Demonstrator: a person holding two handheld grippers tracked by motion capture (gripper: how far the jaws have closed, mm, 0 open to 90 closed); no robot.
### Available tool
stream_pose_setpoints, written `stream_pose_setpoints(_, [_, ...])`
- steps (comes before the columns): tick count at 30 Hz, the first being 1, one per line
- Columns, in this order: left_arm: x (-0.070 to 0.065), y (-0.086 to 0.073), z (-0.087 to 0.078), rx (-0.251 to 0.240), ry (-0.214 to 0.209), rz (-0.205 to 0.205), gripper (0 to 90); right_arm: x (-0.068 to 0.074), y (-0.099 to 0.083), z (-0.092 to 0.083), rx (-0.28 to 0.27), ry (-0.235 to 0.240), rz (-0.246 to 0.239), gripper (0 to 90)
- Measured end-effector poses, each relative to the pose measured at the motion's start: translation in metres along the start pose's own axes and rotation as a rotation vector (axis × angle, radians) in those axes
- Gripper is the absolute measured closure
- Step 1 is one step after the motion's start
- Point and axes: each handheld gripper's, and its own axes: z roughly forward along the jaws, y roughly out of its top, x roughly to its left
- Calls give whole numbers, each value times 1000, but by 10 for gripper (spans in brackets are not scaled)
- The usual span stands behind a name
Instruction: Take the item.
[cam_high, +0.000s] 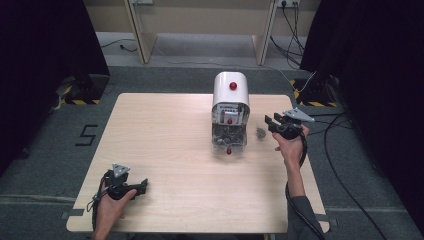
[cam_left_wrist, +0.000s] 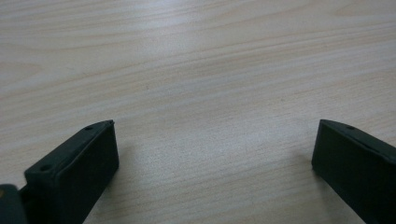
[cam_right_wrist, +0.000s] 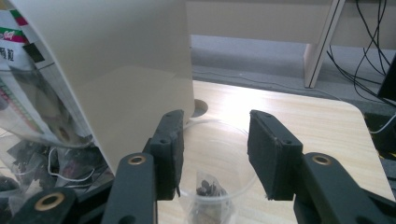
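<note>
High view: white dispenser (cam_high: 230, 111) mid-table, label unreadable; my right gripper (cam_high: 272, 125) beside it, near table's (cam_high: 165, 150) right edge; small bag (cam_high: 261, 132) between. My left gripper (cam_high: 141, 187) near front-left, open wood around.
Left gripper view: jaws wide apart, nothing between.
Right gripper view: jaws parted around tea bag (cam_right_wrist: 205, 189), not touching; print illegible.

Black cables (cam_high: 292, 30) trail on the grey floor (cam_high: 175, 75) at one o'clock, beyond the table (cam_high: 165, 150).
</note>
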Motion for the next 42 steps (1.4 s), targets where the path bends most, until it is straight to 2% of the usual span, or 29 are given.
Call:
stream_pose_setpoints(10, [0,0,0,0,0,0,0,6,-3,-13,-7,-9,-35,512])
stream_pose_setpoints(16, [0,0,0,0,0,0,0,12,-6,-20,-2,2,-36,483])
stream_pose_setpoints(29, [0,0,0,0,0,0,0,31,-14,-37,15,31,-89,449])
stream_pose_setpoints(36, [0,0,0,0,1,0,0,40,-25,-43,34,48,-102,434])
stream_pose_setpoints(42, [0,0,0,0,1,-1,0,42,-35,-45,59,53,-105,423])
